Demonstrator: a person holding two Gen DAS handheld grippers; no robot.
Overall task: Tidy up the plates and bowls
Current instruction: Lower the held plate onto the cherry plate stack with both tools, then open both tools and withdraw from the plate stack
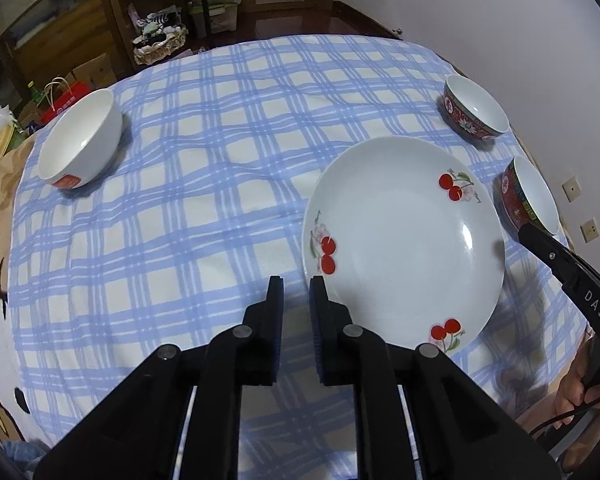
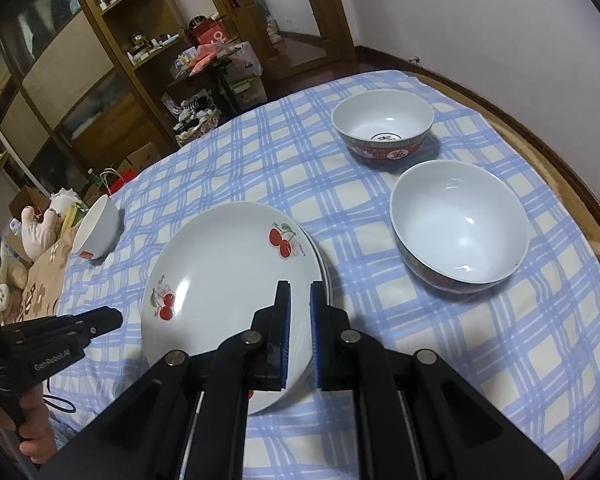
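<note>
Left hand-held gripper (image 1: 296,284) hovers just off the near-left rim of the cherry plate (image 1: 404,240), its black jaws parted a sliver with nothing between them. No earlier view is given, so only that narrow, empty gap can be reported.

Going left to right across the worktop (image 1: 188,208), which is draped in a soft, slightly rumpled blue-and-cream checked cloth: a plain white bowl (image 1: 80,144), deep and glossy with a red label low on its side, sits alone at the far left. The plate lies near the middle, wide, shallow and glazed, printed with red cherry sprigs; the right wrist view shows a second rim under it, so it looks like a small stack. Further right stand two round bowls, white inside and patterned red outside: the near red bowl (image 2: 460,228) and the far red bowl (image 2: 382,128), close together but apart.

Right hand-held gripper (image 2: 300,286) hangs over the plate's right edge, jaws nearly together and holding nothing.

Judging from this, the plates seem gathered and the bowls come next. Nesting them calls for opening wide enough to pinch a thin, slippery rim.
</note>
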